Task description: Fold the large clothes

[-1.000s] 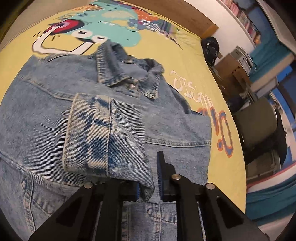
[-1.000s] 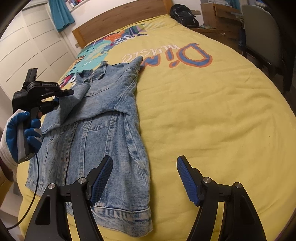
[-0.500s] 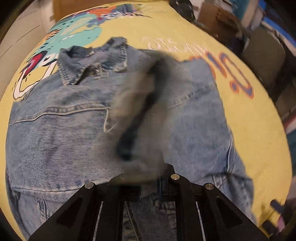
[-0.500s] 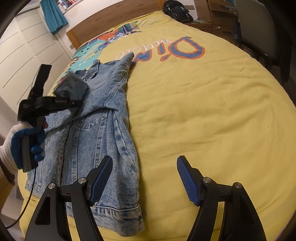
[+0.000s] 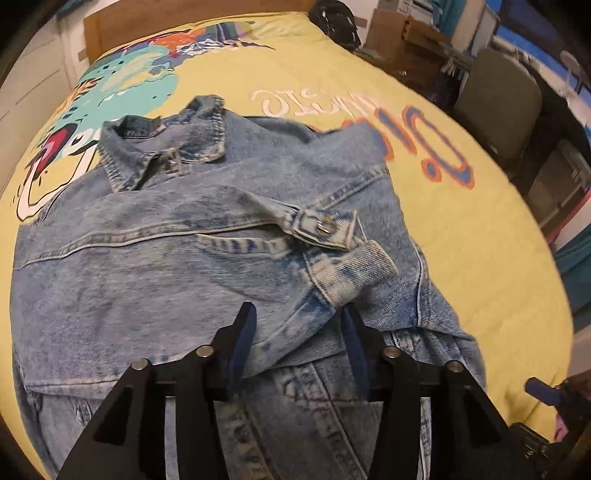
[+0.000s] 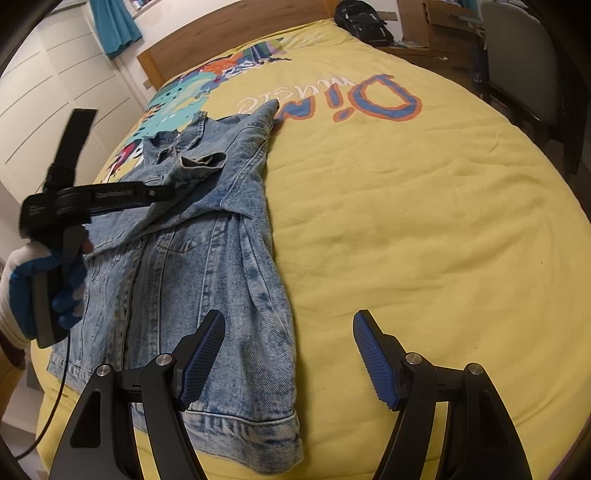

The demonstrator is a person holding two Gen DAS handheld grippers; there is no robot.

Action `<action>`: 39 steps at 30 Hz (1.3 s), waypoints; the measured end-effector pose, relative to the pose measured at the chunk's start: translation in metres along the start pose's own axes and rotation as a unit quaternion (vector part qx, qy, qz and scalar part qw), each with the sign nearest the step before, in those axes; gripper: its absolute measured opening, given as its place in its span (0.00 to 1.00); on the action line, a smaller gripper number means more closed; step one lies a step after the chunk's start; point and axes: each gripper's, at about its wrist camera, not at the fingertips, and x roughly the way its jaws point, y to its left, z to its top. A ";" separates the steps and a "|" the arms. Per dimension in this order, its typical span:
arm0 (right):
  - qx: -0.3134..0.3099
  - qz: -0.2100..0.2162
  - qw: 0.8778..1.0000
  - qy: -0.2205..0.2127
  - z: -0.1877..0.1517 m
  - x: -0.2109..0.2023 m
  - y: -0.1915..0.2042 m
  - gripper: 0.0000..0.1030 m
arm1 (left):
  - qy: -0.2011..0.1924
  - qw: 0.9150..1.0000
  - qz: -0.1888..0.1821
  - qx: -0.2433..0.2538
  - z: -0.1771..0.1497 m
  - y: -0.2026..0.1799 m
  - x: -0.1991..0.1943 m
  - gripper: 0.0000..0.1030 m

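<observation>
Faded blue denim jacket (image 6: 207, 236) spread front-up on a bed with a yellow printed cover (image 6: 406, 221), collar toward the wooden headboard (image 6: 236, 33) at 12 o'clock, hem at 6 o'clock. One sleeve folded across the chest, its buttoned cuff (image 5: 332, 236) lying loose on the cloth. Left gripper (image 5: 299, 332) just above that sleeve, jaws parted, denim between them but not pinched. Right gripper (image 6: 288, 354) hanging wide apart over the hem corner and bare cover, holding nothing. Black backpack (image 6: 362, 18) at 1 o'clock; grey chair (image 6: 517, 55) at 2 o'clock beside the bed.
</observation>
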 end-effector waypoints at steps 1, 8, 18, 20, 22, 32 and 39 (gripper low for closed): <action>-0.002 0.000 1.000 0.000 0.001 0.001 0.002 0.71 | -0.002 1.000 -0.004 -0.007 0.001 0.003 -0.004 0.43; -0.029 0.000 1.000 0.005 0.010 0.007 0.026 0.71 | -0.014 0.999 -0.004 -0.045 0.002 0.041 -0.033 0.45; -0.083 0.004 0.996 0.017 0.023 0.026 0.073 0.71 | -0.018 0.994 0.036 -0.101 -0.022 0.121 -0.061 0.45; -0.095 0.007 0.995 0.020 0.026 0.030 0.084 0.71 | -0.017 0.993 0.041 -0.111 -0.027 0.134 -0.063 0.45; -0.110 0.010 0.994 0.023 0.028 0.036 0.095 0.71 | -0.016 0.992 0.045 -0.118 -0.033 0.145 -0.067 0.46; -0.178 0.040 0.983 0.016 0.064 0.066 0.156 0.71 | -0.018 0.987 0.047 -0.153 -0.052 0.195 -0.068 0.46; -0.209 0.056 0.976 0.007 0.096 0.105 0.202 0.71 | -0.015 0.987 0.044 -0.157 -0.064 0.212 -0.060 0.45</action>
